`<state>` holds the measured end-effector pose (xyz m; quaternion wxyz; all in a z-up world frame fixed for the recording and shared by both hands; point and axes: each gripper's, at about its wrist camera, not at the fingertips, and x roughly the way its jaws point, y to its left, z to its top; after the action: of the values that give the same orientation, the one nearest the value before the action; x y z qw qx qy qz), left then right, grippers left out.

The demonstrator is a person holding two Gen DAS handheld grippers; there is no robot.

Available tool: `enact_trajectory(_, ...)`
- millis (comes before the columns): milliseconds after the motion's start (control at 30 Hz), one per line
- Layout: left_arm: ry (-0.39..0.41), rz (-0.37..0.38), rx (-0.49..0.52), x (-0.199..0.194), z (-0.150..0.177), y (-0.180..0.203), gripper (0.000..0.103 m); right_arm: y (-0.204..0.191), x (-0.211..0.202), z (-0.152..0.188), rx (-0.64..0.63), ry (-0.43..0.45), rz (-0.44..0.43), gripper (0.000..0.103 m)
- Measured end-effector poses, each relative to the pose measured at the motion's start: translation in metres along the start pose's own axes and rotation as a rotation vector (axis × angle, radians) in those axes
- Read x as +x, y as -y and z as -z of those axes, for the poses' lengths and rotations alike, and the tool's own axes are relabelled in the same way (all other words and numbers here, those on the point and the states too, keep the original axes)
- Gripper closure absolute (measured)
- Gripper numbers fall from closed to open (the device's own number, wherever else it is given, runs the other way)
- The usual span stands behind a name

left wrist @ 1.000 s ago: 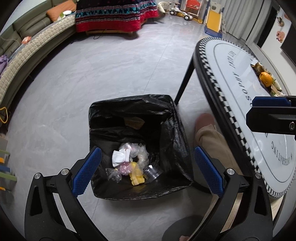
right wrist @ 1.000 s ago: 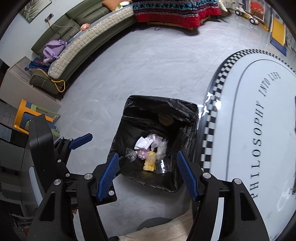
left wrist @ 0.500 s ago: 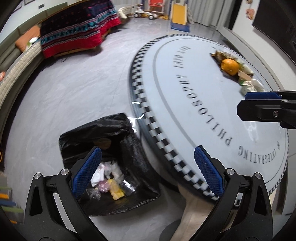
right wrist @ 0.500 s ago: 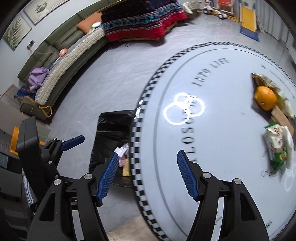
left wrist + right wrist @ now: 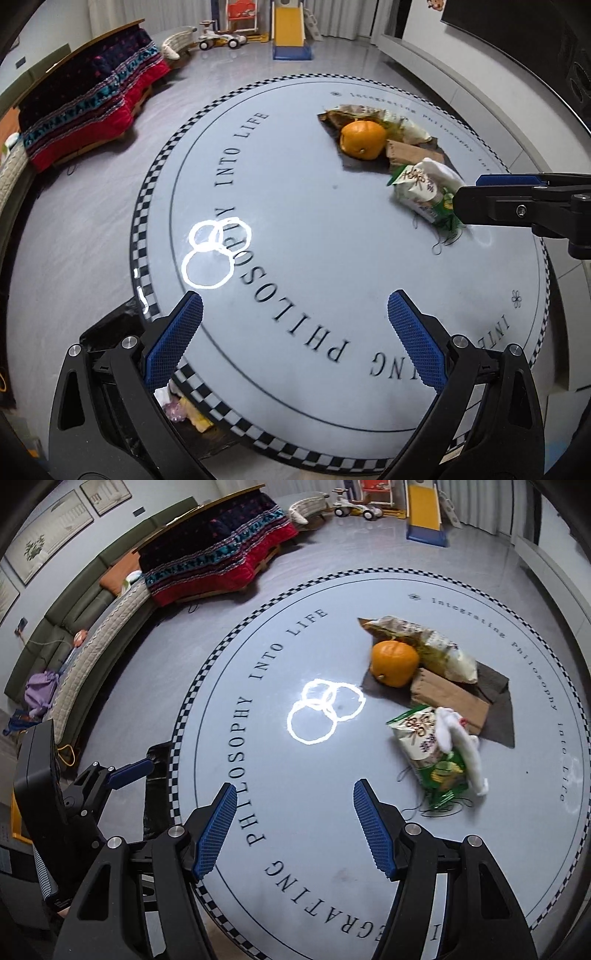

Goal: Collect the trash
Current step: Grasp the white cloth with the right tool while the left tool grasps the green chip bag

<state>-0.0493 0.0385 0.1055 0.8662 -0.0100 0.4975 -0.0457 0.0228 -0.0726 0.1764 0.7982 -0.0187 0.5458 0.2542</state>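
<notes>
While some trash already lies in the bin (image 5: 184,413) beside the table (image 5: 295,258), more waits on top: two snack bags (image 5: 428,746), an orange (image 5: 394,662), cardboard (image 5: 448,698), perhaps a tissue. Both the left gripper (image 5: 293,332) and right gripper (image 5: 293,830) hover wide open, empty, over the tabletop, so collecting is partway done.

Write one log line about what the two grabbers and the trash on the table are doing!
left gripper: open, empty | right gripper: open, empty, over round table | nearest trash: green snack bag | bin: beside table
</notes>
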Motion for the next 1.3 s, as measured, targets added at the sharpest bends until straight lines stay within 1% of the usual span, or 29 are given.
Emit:
enact_trajectory(200,-0.022,0.039,0.063,0.025,-0.025,0.045,0.006,0.06,-0.005,-0.005,0.081,0.013,0.072,0.036)
enact_trajectory(300,-0.042,0.057,0.091,0.039,-0.033,0.064,0.006,0.085,0.003,-0.004,0.109,-0.005,0.125,0.036)
enact_trajectory(400,-0.055,0.066,0.108,0.05,-0.037,0.075,0.006,0.107,0.015,-0.004,0.144,-0.026,0.138,0.036)
enact_trajectory(767,-0.103,0.08,0.089,0.091,-0.055,0.092,0.006,0.143,0.059,-0.016,0.197,-0.065,0.149,0.037)
enact_trajectory(800,-0.11,0.083,0.089,0.095,-0.056,0.094,0.006,0.146,0.062,-0.017,0.206,-0.066,0.146,0.039)
enact_trajectory(867,-0.12,0.083,0.085,0.1,-0.057,0.097,0.006,0.155,0.069,-0.018,0.233,-0.072,0.125,0.047)
enact_trajectory(900,-0.124,0.085,0.082,0.103,-0.058,0.099,0.006,0.159,0.073,-0.019,0.245,-0.075,0.114,0.049)
enact_trajectory(1000,-0.134,0.095,0.064,0.108,-0.063,0.104,0.006,0.166,0.076,-0.018,0.259,-0.067,0.082,0.065)
enact_trajectory(1033,-0.139,0.1,0.053,0.11,-0.065,0.105,0.006,0.168,0.076,-0.018,0.257,-0.068,0.078,0.085)
enact_trajectory(1067,-0.143,0.103,0.042,0.112,-0.068,0.107,0.006,0.169,0.075,-0.017,0.253,-0.068,0.081,0.095)
enact_trajectory(1167,-0.139,0.091,0.005,0.114,-0.072,0.114,0.006,0.171,0.066,-0.013,0.223,-0.047,0.103,0.095)
enact_trajectory(1267,-0.143,0.053,-0.034,0.119,-0.077,0.121,0.006,0.183,0.056,-0.009,0.248,-0.027,0.098,0.095)
enact_trajectory(1300,-0.148,0.052,-0.049,0.121,-0.079,0.123,0.006,0.187,0.052,-0.008,0.257,-0.021,0.099,0.095)
